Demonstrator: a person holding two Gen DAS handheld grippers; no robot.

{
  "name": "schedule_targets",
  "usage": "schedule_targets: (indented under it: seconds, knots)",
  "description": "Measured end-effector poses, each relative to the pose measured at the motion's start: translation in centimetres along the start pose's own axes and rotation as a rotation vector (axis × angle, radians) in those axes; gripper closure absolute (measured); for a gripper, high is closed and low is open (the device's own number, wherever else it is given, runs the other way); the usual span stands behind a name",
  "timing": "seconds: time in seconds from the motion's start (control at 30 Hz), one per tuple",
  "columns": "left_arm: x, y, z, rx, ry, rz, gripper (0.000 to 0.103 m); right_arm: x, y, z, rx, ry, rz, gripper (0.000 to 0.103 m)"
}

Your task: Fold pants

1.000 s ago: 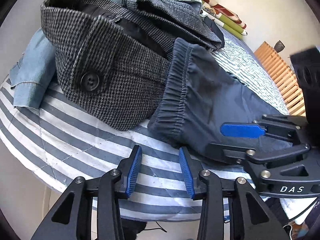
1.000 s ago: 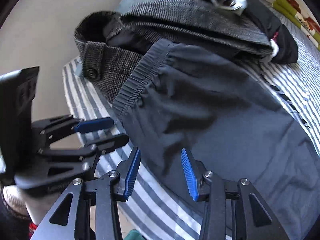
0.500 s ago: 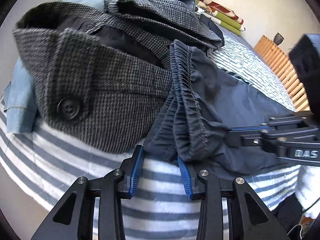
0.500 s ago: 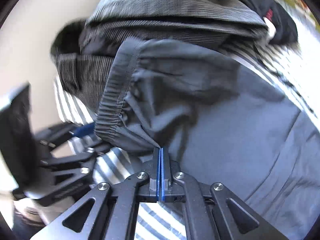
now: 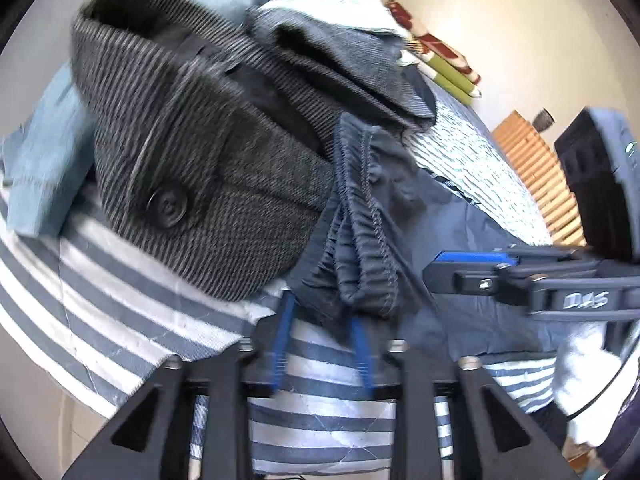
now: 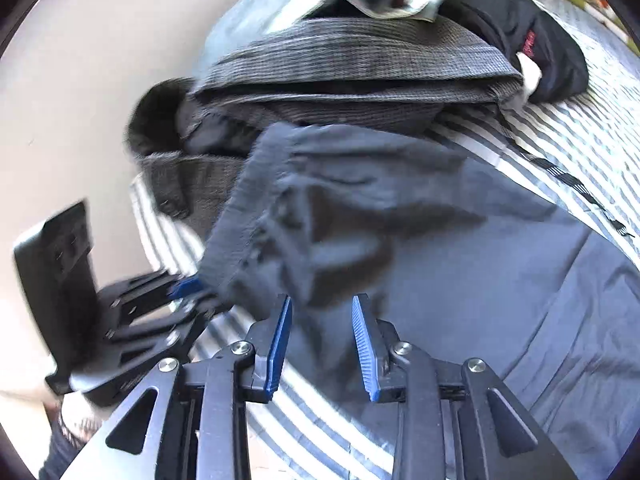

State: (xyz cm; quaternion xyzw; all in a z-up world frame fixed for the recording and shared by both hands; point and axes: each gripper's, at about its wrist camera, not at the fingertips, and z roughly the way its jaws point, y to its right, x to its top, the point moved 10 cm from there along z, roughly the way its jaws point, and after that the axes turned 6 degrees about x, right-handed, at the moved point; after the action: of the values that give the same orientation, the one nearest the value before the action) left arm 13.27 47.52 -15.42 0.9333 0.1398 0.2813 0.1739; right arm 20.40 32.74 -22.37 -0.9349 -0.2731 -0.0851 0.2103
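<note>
Both frames blurred; left gripper (image 5: pixel 322 328) parted around navy pants (image 5: pixel 362 248) waistband, grip unclear; right gripper (image 6: pixel 322 344) reopening, empty.

Left gripper (image 5: pixel 322 320) parted; right gripper (image 6: pixel 322 322) just reopened.

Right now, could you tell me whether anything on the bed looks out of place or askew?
Yes. The dark blue pants are not lying flat: their elastic waistband is bunched into a rumpled fold at the bed's edge, pushed against the grey tweed garment. The right gripper stands open over the fabric, its jaws having just opened.
</note>
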Motion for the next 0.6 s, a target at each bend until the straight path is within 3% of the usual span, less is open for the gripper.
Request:
schedule_targets:
  seconds: [0.07, 0.13, 0.3, 0.47, 0.6]
  knots:
    - [0.0, -0.1, 0.4, -0.014, -0.011, -0.031, 0.042, 0.0, 0.9, 1.7, -0.063, -0.028, -0.001, 0.074]
    - [0.2, 0.0, 0.7, -0.036, -0.018, -0.065, 0.03, -1.2, 1.8, 3.0, -0.1, -0.06, 0.002, 0.074]
    - [0.4, 1.4, 2.3, -0.084, -0.049, -0.128, 0.029, -2.4, 1.7, 2.6, -0.105, -0.024, 0.001, 0.075]
    - [0.9, 2.1, 0.5, -0.117, 0.022, -0.159, 0.026, -3.2, 1.2, 1.7, -0.045, 0.026, 0.076, 0.075]
    - [0.7, 0.8, 0.1, -0.126, 0.036, -0.219, 0.025, -5.1, 0.8, 3.1, -0.106, 0.025, 0.025, 0.075]
